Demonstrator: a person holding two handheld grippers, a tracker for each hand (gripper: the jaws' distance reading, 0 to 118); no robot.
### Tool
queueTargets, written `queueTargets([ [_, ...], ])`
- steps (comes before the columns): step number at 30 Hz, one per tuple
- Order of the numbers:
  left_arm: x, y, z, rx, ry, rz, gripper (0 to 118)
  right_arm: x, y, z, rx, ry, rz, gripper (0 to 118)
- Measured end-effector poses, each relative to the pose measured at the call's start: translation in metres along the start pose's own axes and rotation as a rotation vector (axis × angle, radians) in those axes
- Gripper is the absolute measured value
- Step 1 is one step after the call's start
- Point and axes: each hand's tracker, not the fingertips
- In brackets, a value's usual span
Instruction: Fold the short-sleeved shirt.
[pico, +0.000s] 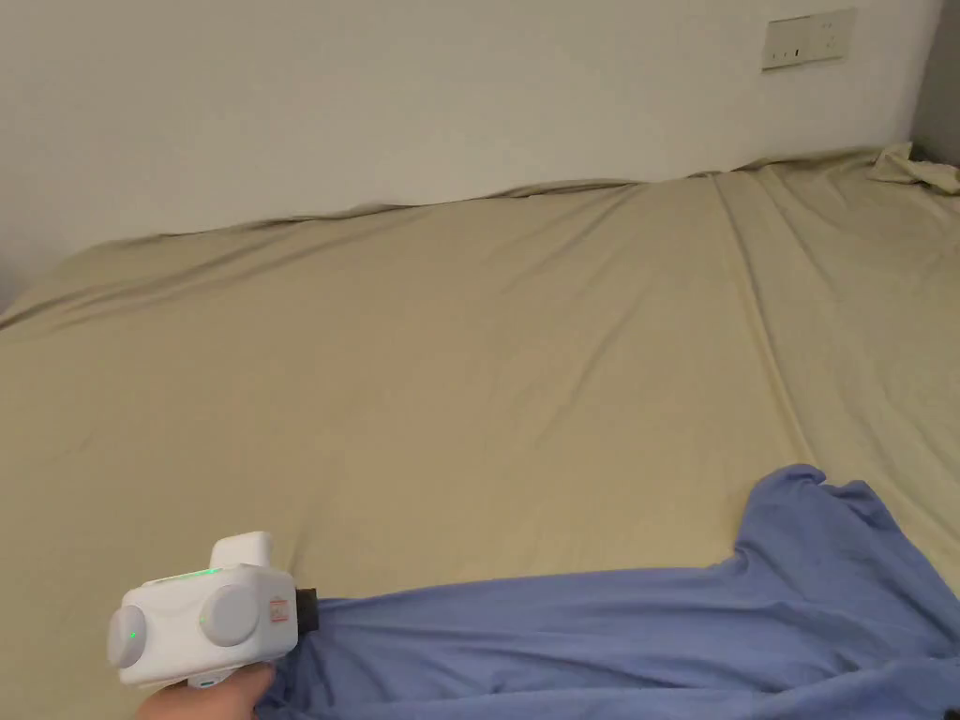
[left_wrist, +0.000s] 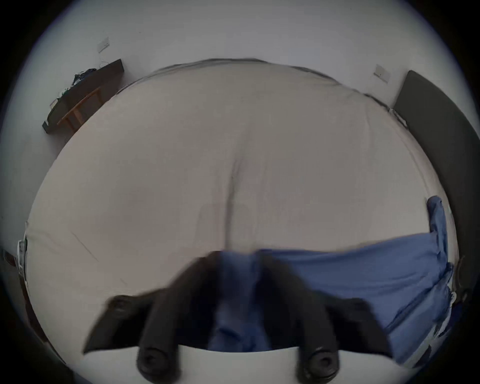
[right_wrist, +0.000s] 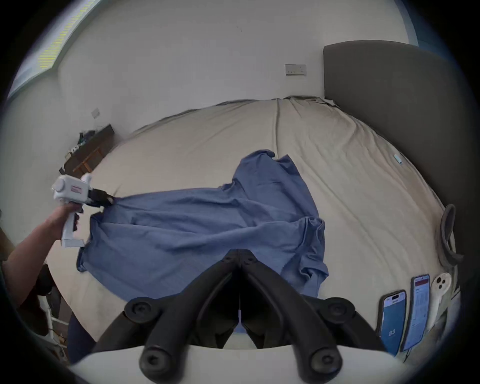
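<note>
Bed: a wide bed (pico: 487, 375) under a tan sheet takes up most of the head view, its near edge cut off by the frame.
Headboard: a dark grey headboard (right_wrist: 389, 109) stands at the right end of the bed.
Shirt: the blue short-sleeved shirt (right_wrist: 207, 228) lies spread and rumpled on the near part of the bed, hem to the left, sleeves to the right; in the head view its near part is cut off at the bottom edge.
Side table: a dark table (right_wrist: 88, 153) stands far left by the wall; what lies on it is too small to make out.
Left gripper: the left gripper (right_wrist: 110, 200) is at the shirt's far-left hem corner, its jaws pinching the blue cloth; its own view is blurred, with cloth between the two dark jaws.
Right gripper: the right gripper (right_wrist: 240, 256) has its jaw tips pressed together at the near edge of the shirt; whether cloth is caught between them I cannot tell.
Phones: three phones (right_wrist: 415, 311) lie side by side at the near right edge of the bed, partly cut off by the lens rim.
Wall socket: a pale socket plate (pico: 808, 39) sits on the far wall.
</note>
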Motion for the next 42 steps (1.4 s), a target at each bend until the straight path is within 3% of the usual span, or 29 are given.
queueTargets([
  [1, 0.0, -0.002, 0.004, -0.042, -0.117, 0.059, 7, 0.003, 0.003, -0.003, -0.002, 0.005, 0.002, 3],
  [7, 0.0, 0.008, 0.043, 0.085, -0.151, 0.027, 7, 0.043, 0.066, -0.058, -0.031, -0.013, 0.056, 3],
  [8, 0.001, 0.01, 0.046, 0.092, -0.17, 0.03, 7, 0.054, 0.081, -0.074, -0.048, -0.017, 0.085, 13],
  [9, 0.003, 0.011, 0.05, 0.094, -0.185, 0.029, 7, 0.063, 0.095, -0.091, -0.081, 0.016, 0.117, 48],
  [10, 0.005, 0.013, 0.054, 0.098, -0.186, 0.019, 7, 0.07, 0.104, -0.105, -0.098, 0.029, 0.134, 114],
  [11, 0.009, 0.015, 0.057, 0.103, -0.186, 0.001, 7, 0.077, 0.114, -0.125, -0.142, 0.015, 0.152, 118],
  [12, 0.009, 0.016, 0.058, 0.109, -0.184, -0.014, 7, 0.084, 0.123, -0.133, -0.099, -0.01, 0.143, 118],
  [13, 0.011, 0.016, 0.059, 0.095, -0.204, -0.005, 7, 0.088, 0.133, -0.145, -0.154, 0.006, 0.132, 118],
  [16, 0.018, 0.015, 0.064, 0.089, -0.2, -0.021, 7, 0.101, 0.142, -0.188, -0.253, -0.096, 0.03, 118],
  [18, 0.021, 0.013, 0.065, 0.078, -0.202, -0.015, 7, 0.105, 0.141, -0.21, -0.296, -0.149, -0.022, 110],
  [19, 0.021, 0.013, 0.065, 0.074, -0.201, -0.014, 7, 0.104, 0.14, -0.216, -0.327, -0.16, -0.026, 82],
  [21, 0.019, 0.013, 0.062, 0.063, -0.211, 0.001, 7, 0.096, 0.137, -0.224, -0.34, -0.154, 0.01, 7],
  [24, 0.016, 0.012, 0.058, 0.055, -0.208, 0.006, 7, 0.083, 0.138, -0.218, -0.328, -0.124, 0.001, 4],
  [26, 0.013, 0.01, 0.058, 0.044, -0.212, 0.015, 7, 0.081, 0.14, -0.211, -0.343, -0.016, -0.01, 4],
  [28, 0.005, 0.011, 0.06, 0.044, -0.238, 0.049, 7, 0.082, 0.145, -0.194, -0.286, -0.018, 0.008, 4],
  [32, -0.009, 0.009, 0.083, 0.079, -0.302, 0.074, 7, 0.086, 0.154, -0.127, -0.161, 0.143, -0.024, 4],
  [35, -0.018, 0.004, 0.108, 0.105, -0.369, 0.051, 7, 0.084, 0.147, -0.074, -0.1, 0.193, 0.026, 4],
  [42, -0.045, -0.023, 0.143, 0.125, -0.457, -0.021, 7, 0.076, 0.084, 0.005, -0.091, 0.261, -0.01, 4],
])
